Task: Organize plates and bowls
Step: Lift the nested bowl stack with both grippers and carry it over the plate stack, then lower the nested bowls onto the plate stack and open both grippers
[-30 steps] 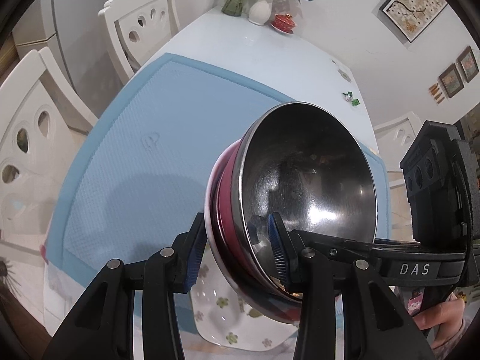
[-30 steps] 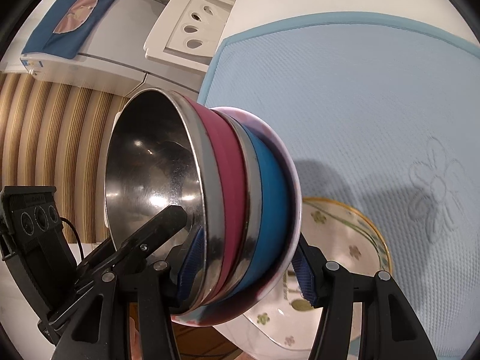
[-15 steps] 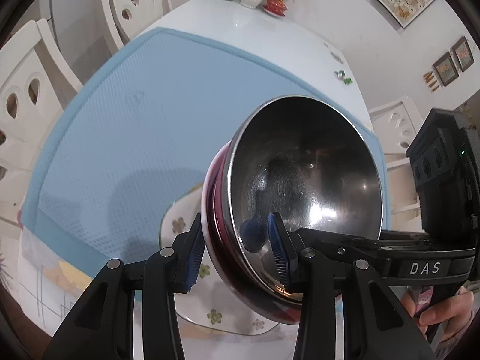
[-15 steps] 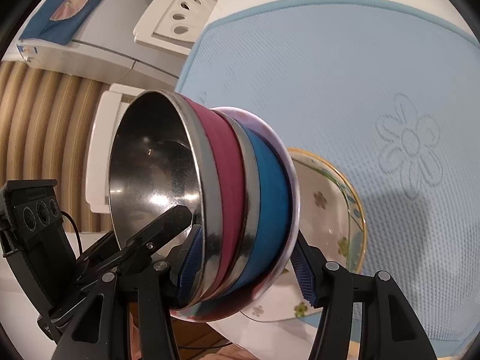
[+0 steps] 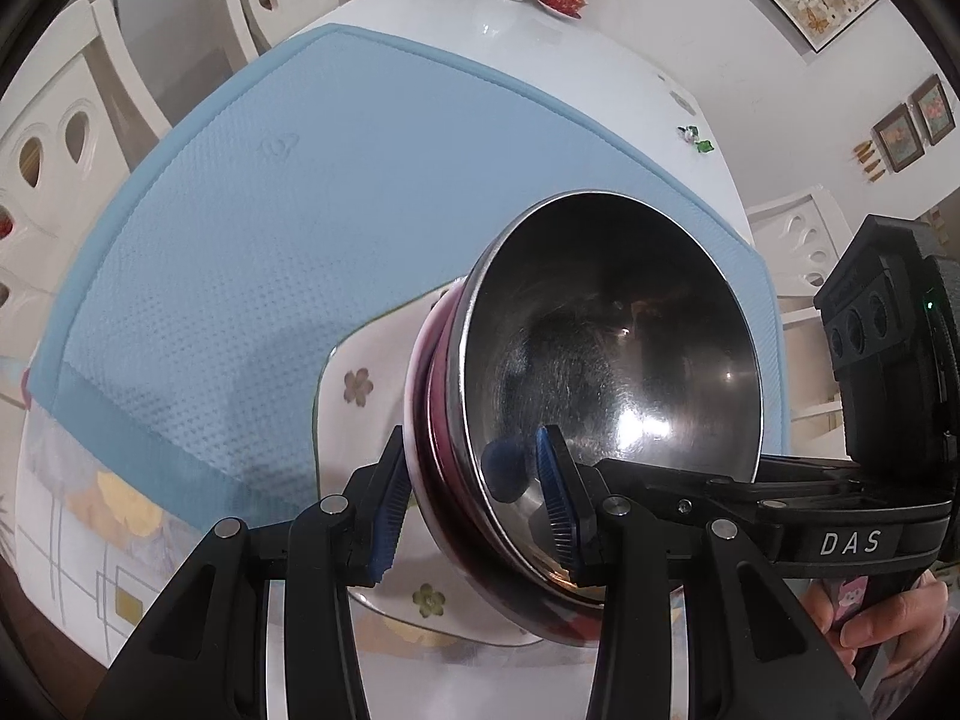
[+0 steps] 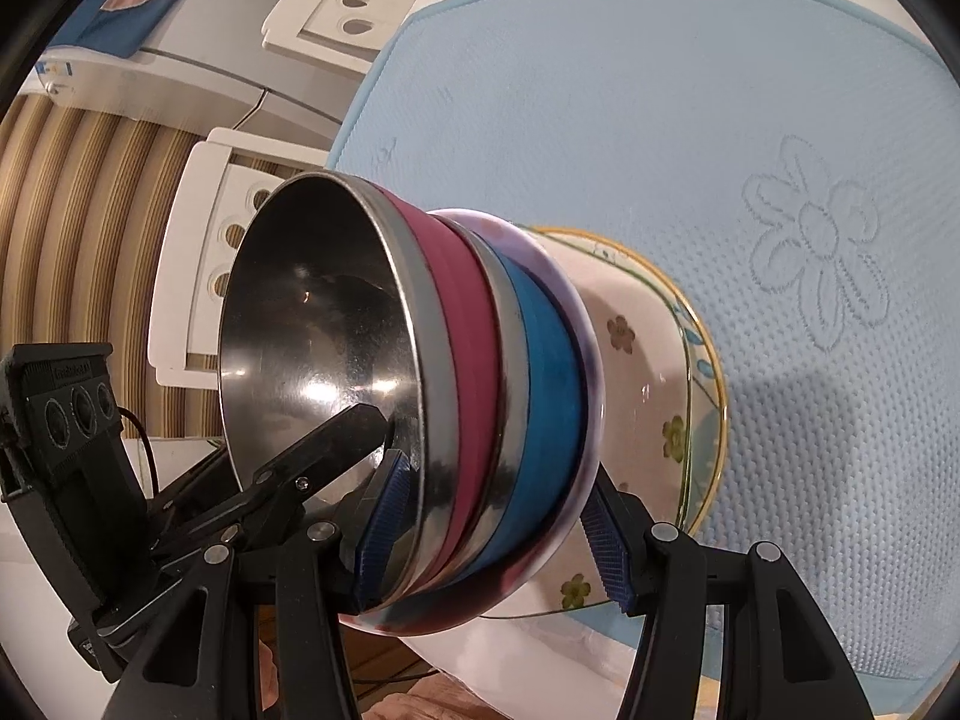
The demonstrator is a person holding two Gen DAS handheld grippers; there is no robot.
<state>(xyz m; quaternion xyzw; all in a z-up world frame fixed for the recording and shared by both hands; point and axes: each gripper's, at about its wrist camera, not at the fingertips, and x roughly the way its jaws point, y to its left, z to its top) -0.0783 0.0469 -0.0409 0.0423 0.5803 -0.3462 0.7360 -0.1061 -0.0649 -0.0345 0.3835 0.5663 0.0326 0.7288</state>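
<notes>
Through the left wrist camera I am looking down at a tilted stack of nested bowls [image 5: 606, 372], its steel inside facing me. My left gripper [image 5: 468, 504] is clamping the near rim of that stack: one blue pad is pressing inside the top steel bowl, the other is sitting against the outer side, so the jaws are standing partly closed on the rims between them. The stack is hanging just over a white flowered plate [image 5: 360, 396], which is lying on the blue mat [image 5: 288, 228] near its close edge. Whether the bowls are touching the plate I cannot tell from here. The right gripper [image 5: 840, 516] is coming in from the right as a black bar, and a hand [image 5: 888, 618] is holding its handle. White chairs [image 5: 54, 138] are standing along the table's left side.

Through the right wrist camera I am seeing the same stack side on: a steel bowl [image 6: 318, 324] on top, then a pink bowl [image 6: 468, 324], a blue bowl [image 6: 552, 360] and a pale lilac rim. My right gripper [image 6: 492, 534] is squeezing the lower edge of the whole stack, one pad inside the steel bowl and one against the lilac outside, jaws about half apart on it. The left gripper's finger [image 6: 324, 444] is poking into the steel bowl from the left. The stack is leaning over the flowered plate [image 6: 636, 396], which seems to be lying on another gold-rimmed dish [image 6: 714, 360] on the mat [image 6: 720, 90].
</notes>
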